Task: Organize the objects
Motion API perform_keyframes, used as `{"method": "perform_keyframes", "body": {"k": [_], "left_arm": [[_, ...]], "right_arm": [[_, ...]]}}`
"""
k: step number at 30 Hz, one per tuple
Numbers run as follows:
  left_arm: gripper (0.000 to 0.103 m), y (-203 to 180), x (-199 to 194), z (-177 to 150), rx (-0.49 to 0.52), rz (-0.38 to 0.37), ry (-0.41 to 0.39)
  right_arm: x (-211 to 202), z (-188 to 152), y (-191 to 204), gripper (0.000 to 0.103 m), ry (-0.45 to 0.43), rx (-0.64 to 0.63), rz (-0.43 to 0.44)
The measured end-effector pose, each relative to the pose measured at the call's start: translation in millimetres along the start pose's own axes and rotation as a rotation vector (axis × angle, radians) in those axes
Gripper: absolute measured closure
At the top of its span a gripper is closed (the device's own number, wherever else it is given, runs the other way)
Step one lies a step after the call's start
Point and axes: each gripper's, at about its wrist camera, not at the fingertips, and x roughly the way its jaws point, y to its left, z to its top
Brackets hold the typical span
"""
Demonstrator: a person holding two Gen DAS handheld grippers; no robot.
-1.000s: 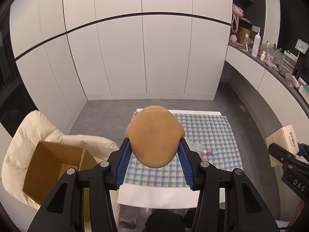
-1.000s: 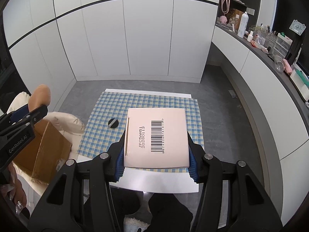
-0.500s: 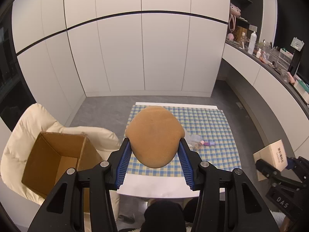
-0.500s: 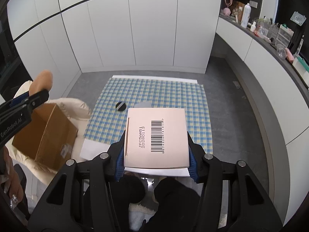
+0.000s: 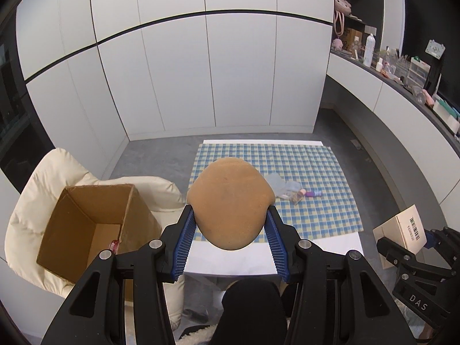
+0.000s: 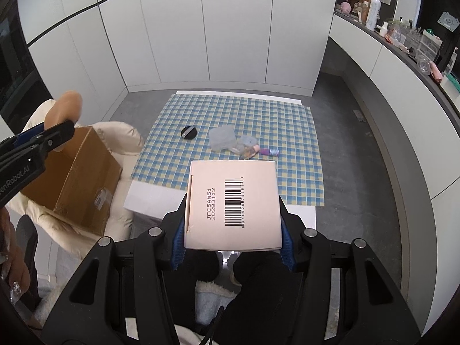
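An open cardboard box [image 5: 89,230] sat on a cream chair [image 5: 37,189] at my far left. My left gripper [image 5: 230,224] pinched a tan rounded sponge [image 5: 230,201] between its jaws, above the near edge of the checked cloth [image 5: 325,172]. My right gripper [image 6: 233,221] clamped a pale barcoded carton [image 6: 233,204] squarely between its jaws, over the counter's [image 6: 152,198] near edge.

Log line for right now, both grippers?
left gripper: shut on tan sponge | right gripper: shut on pink box | cardboard box: open
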Motion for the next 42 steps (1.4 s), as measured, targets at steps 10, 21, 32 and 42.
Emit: {"method": "perform_keyframes", "body": {"k": [10,21,32,42], "left_arm": [[0.054,6.8,-2.0,-25.6,-0.008,-0.004,0.025],[0.054,20.0,-2.1,-51.9,-0.02,0.009,0.05],[0.054,21.6,-7.6,-82.5,-0.007,-0.016,0.073],[0.054,25.7,-7.8,-106.1,-0.007,-0.028,0.08]], "right_arm": [[-9.7,-24.3,7.5,0.049,0.001,0.001,0.009],[-10.0,-54.3,6.6,0.049,0.037,0.02,0.005],[-21.4,-83.6,6.5,0.049,0.059,0.021,0.033],[-19.1,-107.1,7.2,0.049,0.081,0.013,0.013]]}}
